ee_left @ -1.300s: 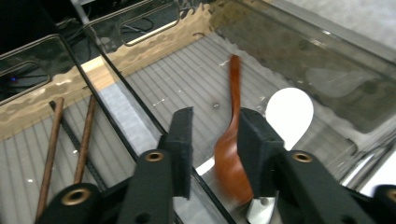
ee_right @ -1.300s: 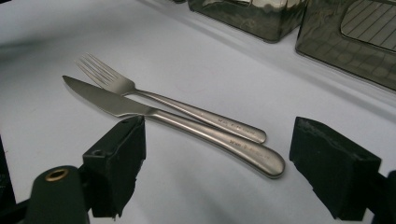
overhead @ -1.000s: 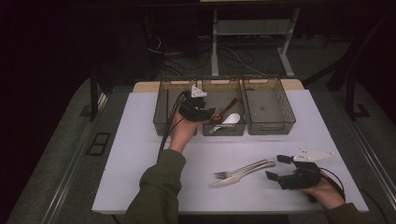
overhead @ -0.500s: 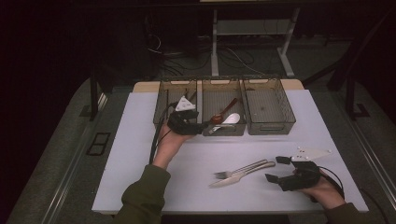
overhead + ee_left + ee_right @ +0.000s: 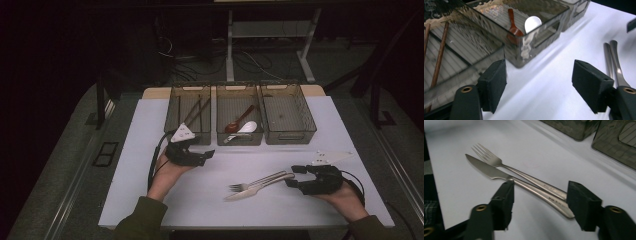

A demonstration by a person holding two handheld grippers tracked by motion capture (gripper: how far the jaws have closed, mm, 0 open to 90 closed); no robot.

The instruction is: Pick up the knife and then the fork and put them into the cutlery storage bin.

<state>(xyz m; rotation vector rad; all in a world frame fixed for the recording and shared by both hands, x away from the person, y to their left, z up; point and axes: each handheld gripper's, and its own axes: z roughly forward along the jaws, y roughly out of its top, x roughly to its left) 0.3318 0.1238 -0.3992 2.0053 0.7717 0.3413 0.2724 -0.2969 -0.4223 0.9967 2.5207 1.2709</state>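
Observation:
A metal fork [image 5: 252, 182] and a knife [image 5: 250, 192] lie side by side on the white table [image 5: 145, 195]. My right gripper [image 5: 294, 176] sits at their handle ends. In the right gripper view its jaws have just been closing, with the knife [image 5: 491, 171] and fork [image 5: 524, 176] handles between them; the pads [image 5: 579, 202] do not press on them, so my right gripper [image 5: 540, 200] is open. My left gripper [image 5: 206, 156] rests in front of the left bin [image 5: 190, 131]. Its jaws have just been opening and my left gripper [image 5: 539, 80] is open with nothing between its jaws.
Three clear bins stand in a row at the back. The left bin holds brown chopsticks [image 5: 439, 55], and the middle bin [image 5: 239, 137] holds a brown spoon [image 5: 512, 25] and a white spoon [image 5: 532, 23]. The right bin [image 5: 287, 132] looks empty. The table's edges drop to a dark floor.
My left hand has drawn back from over the bins toward the person and sunk to the table, its jaws wider. The right gripper stayed put and its jaws narrowed around the cutlery handles.

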